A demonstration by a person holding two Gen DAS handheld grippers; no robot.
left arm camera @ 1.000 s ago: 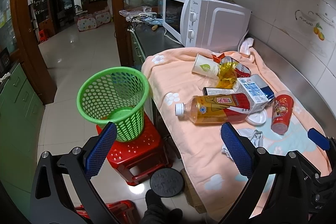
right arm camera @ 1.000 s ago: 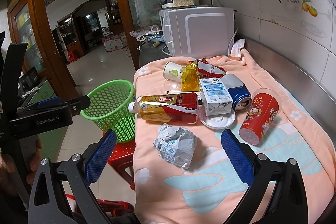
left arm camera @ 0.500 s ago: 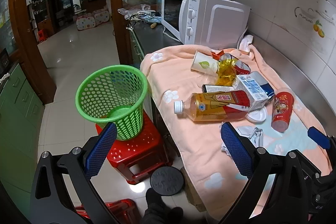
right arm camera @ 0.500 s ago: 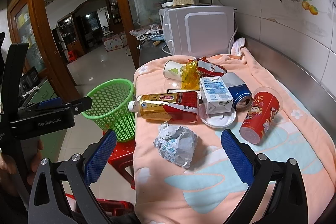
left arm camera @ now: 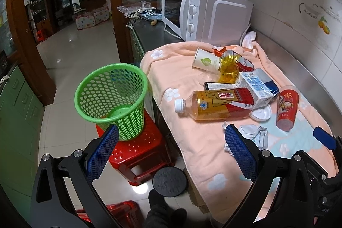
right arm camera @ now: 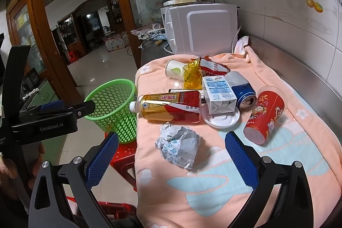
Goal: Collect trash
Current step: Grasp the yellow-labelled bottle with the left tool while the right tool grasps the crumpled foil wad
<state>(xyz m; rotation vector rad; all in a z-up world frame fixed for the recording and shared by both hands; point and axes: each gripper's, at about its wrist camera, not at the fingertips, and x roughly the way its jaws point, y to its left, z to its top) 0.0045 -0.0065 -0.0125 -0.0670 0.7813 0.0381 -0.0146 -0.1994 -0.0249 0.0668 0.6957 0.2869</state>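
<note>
Both grippers' fingers stand wide apart, holding nothing — the right gripper point(right arm camera: 171, 156) hovers over the crumpled paper wad point(right arm camera: 178, 147), just in front of the lying tea bottle point(right arm camera: 171, 108). The green mesh basket point(left arm camera: 112, 97) sits left of that bottle on a red stool point(left arm camera: 136, 153); the left gripper point(left arm camera: 171, 156) hangs between them.

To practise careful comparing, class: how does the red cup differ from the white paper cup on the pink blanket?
The red cup is red with cartoon print; the white paper cup is white with a green leaf. The red cup lies nearer the right gripper, clear of the pile; the white paper cup lies farther back, touching yellow wrapping. Both lie tipped on their sides.
</note>
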